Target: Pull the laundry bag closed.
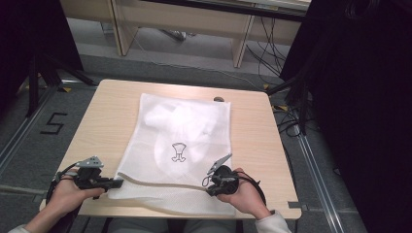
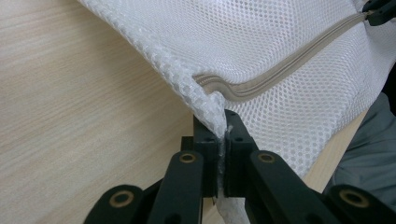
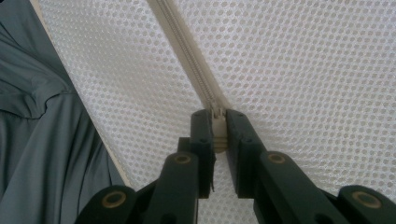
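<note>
A white mesh laundry bag (image 1: 180, 145) lies flat on the wooden table (image 1: 252, 131), with white clothing bearing a small black print (image 1: 179, 152) inside. A beige zipper (image 1: 160, 183) runs along the bag's near edge. My left gripper (image 1: 119, 183) is shut on the bag's near left corner; in the left gripper view its jaws pinch the mesh (image 2: 219, 119) beside the zipper's end (image 2: 219, 86). My right gripper (image 1: 209, 188) is shut on the zipper pull (image 3: 218, 133), with the zipper track (image 3: 187, 56) running away from its jaws.
The table's near edge (image 1: 194, 214) lies just below the bag, and the person's grey-clad lap (image 3: 42, 140) is beneath it. A small dark object (image 1: 218, 99) sits at the table's far edge. Cables and black stands crowd the floor on both sides.
</note>
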A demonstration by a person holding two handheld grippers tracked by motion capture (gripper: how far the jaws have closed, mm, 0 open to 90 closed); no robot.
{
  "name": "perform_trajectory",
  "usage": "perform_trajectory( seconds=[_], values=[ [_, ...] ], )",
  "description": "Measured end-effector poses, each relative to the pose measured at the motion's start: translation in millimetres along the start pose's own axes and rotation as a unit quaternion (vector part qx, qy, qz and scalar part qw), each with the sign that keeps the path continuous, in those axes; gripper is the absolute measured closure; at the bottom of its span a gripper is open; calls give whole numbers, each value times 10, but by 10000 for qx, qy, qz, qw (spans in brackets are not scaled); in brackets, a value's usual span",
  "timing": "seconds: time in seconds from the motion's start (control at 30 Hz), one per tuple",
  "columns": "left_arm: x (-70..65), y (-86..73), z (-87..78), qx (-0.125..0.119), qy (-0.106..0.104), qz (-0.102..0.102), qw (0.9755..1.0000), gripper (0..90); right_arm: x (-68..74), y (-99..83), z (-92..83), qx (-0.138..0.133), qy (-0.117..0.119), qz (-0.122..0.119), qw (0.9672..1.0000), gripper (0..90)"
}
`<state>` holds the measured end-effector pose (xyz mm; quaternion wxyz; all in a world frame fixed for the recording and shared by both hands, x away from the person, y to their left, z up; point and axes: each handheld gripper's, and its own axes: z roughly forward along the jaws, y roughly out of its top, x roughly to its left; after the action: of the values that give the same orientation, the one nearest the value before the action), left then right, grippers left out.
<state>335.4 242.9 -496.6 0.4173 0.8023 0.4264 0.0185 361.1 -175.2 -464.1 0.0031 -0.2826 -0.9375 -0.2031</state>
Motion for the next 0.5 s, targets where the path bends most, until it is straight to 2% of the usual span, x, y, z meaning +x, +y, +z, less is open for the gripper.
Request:
perform_trajectory(
  seconds=[0.07,0.5],
  values=[
    [-5,-9,12,-109,21,-27,9999,857,0,-8,-10,1,-21,33,10000,823],
    [-2,-8,9,-118,14,-30,9999,857,-47,-84,-26,45,0,117,9999,822]
  ],
)
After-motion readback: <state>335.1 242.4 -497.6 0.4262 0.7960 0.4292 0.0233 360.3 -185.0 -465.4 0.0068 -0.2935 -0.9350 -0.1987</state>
